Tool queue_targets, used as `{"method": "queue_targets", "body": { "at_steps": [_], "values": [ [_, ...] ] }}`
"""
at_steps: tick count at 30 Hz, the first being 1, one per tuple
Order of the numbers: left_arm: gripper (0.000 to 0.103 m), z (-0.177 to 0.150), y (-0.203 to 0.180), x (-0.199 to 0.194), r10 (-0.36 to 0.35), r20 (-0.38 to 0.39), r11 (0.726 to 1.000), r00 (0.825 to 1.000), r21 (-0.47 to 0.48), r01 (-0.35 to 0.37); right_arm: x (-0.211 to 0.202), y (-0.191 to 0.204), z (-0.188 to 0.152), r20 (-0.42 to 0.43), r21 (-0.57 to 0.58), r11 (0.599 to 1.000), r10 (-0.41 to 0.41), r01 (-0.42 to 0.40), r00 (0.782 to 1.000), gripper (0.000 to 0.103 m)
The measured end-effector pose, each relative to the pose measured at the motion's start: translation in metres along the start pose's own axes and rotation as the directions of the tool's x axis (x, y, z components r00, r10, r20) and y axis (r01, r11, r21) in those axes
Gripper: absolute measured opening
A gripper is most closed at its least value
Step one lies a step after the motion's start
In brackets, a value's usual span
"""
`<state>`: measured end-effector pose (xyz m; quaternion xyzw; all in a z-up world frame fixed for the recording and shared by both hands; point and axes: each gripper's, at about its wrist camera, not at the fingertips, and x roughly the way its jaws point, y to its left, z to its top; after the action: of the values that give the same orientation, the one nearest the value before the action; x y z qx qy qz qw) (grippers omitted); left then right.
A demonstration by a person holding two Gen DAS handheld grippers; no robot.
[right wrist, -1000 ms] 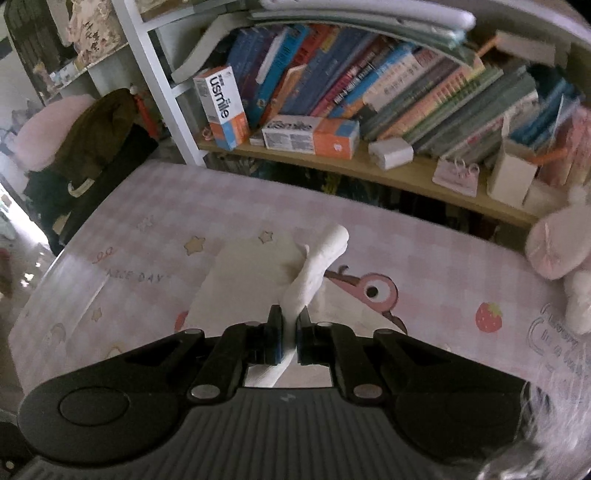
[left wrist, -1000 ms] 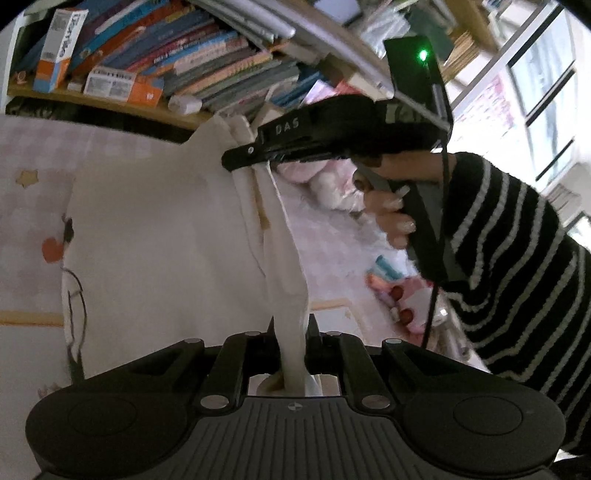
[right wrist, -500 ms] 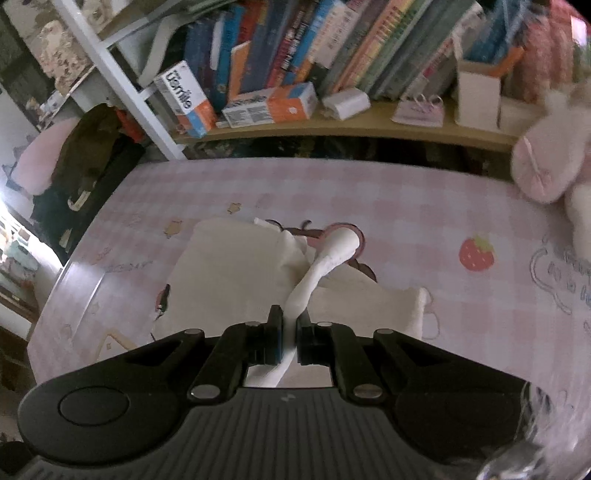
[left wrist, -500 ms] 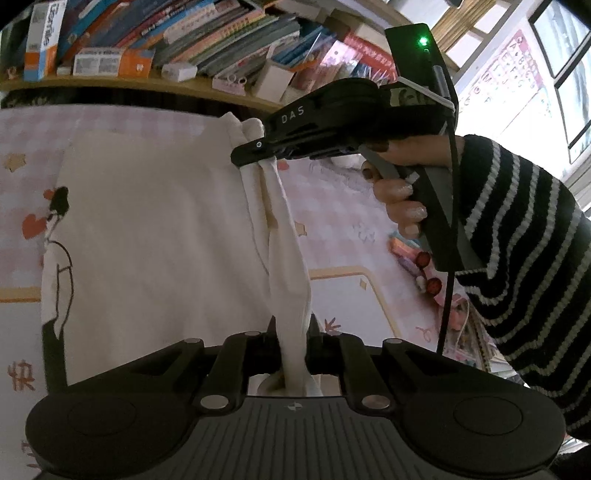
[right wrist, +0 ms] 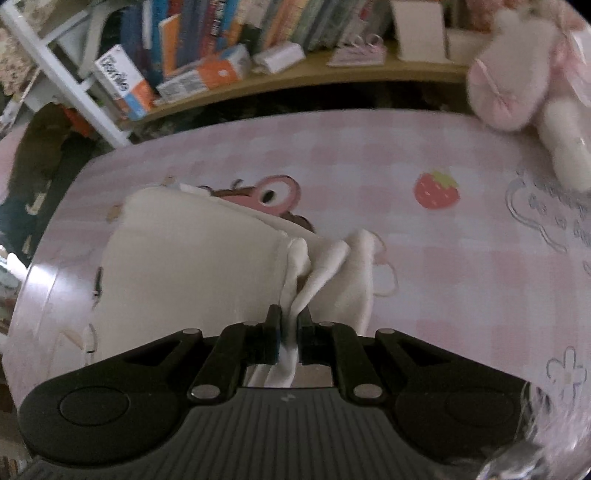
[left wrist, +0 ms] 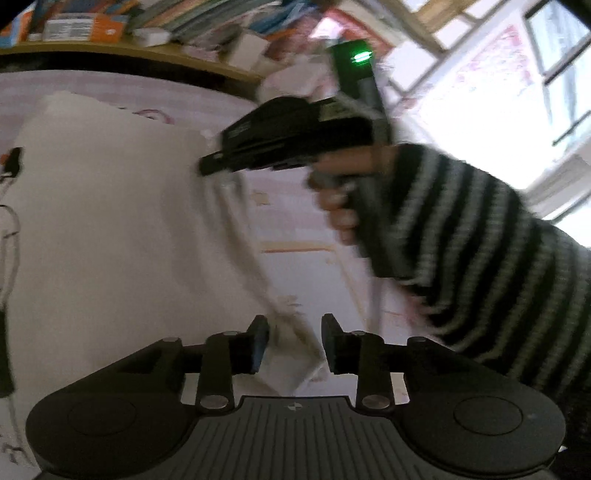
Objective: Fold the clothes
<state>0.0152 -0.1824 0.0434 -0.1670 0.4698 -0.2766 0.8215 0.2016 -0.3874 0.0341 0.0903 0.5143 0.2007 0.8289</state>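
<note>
Jaws apart on the left gripper (left wrist: 291, 341), pinched on a bunched edge by the right gripper (right wrist: 289, 332), the cream garment (right wrist: 192, 266) lies on the pink mat (right wrist: 424, 258) below the bookshelf (right wrist: 314, 70), seemingly light and limp, best held at corners.

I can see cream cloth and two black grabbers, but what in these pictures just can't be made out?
- Left wrist view: motion blur smears the right tool, so its grip on the cream garment can't be read there.
- Left wrist view: the garment's black drawing is cut off by the edge.
- Right wrist view: the garment's near part is hidden behind the tool body.
- Right wrist view: book titles are blurred.
</note>
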Motion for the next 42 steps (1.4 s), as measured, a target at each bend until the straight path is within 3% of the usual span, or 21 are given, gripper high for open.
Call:
{"method": "queue_targets", "body": {
  "at_steps": [4, 6, 8, 12, 19, 24, 31, 37, 39, 42],
  "values": [
    [0.032, -0.002, -0.004, -0.011, -0.076, 0.014, 0.997, 0.997, 0.009, 0.076, -0.004, -0.008, -0.006, 0.029, 0.034, 0.999, -0.004, 0.003, 1.000, 0.013],
    [0.032, -0.003, -0.004, -0.017, -0.108, 0.025, 0.994, 0.994, 0.011, 0.108, -0.010, -0.009, -0.009, 0.050, 0.037, 0.999, -0.025, 0.024, 0.998, 0.024],
    [0.032, -0.002, 0.003, -0.027, -0.099, 0.061, 0.995, 0.993, -0.011, 0.100, -0.018, -0.008, -0.014, 0.070, 0.036, 0.998, -0.053, 0.051, 0.996, 0.027],
    [0.032, -0.002, 0.030, -0.046, -0.024, 0.135, 0.997, 0.991, -0.075, 0.034, -0.036, -0.004, -0.027, 0.107, 0.030, 0.996, -0.085, 0.082, 0.991, 0.032],
    [0.032, -0.009, 0.079, -0.065, 0.164, 0.193, 0.975, 0.968, -0.183, -0.128, -0.072, 0.016, -0.063, 0.157, -0.027, 0.999, -0.039, 0.043, 0.987, 0.035],
    [0.031, -0.019, 0.099, -0.072, 0.205, 0.184, 0.961, 0.961, -0.226, -0.161, -0.089, 0.043, -0.097, 0.176, -0.093, 0.995, -0.021, 0.037, 0.984, 0.036],
    [0.031, -0.018, 0.110, -0.060, 0.166, 0.146, 0.972, 0.975, -0.189, -0.137, -0.097, 0.083, -0.141, 0.183, -0.171, 0.983, -0.029, 0.061, 0.983, 0.036],
    [0.031, -0.021, 0.122, -0.047, 0.137, 0.078, 0.979, 0.987, -0.160, -0.124, -0.078, 0.089, -0.167, 0.130, -0.221, 0.953, -0.180, 0.205, 0.975, 0.036],
    [0.031, -0.023, 0.127, -0.044, 0.139, 0.052, 0.980, 0.989, -0.149, -0.130, -0.075, 0.079, -0.173, 0.104, -0.181, 0.955, -0.219, 0.235, 0.970, 0.038],
    [0.031, -0.027, 0.135, -0.046, 0.125, 0.033, 0.982, 0.992, -0.149, -0.119, -0.083, 0.063, -0.177, 0.092, -0.087, 0.971, -0.212, 0.220, 0.973, 0.043]
  ]
}}
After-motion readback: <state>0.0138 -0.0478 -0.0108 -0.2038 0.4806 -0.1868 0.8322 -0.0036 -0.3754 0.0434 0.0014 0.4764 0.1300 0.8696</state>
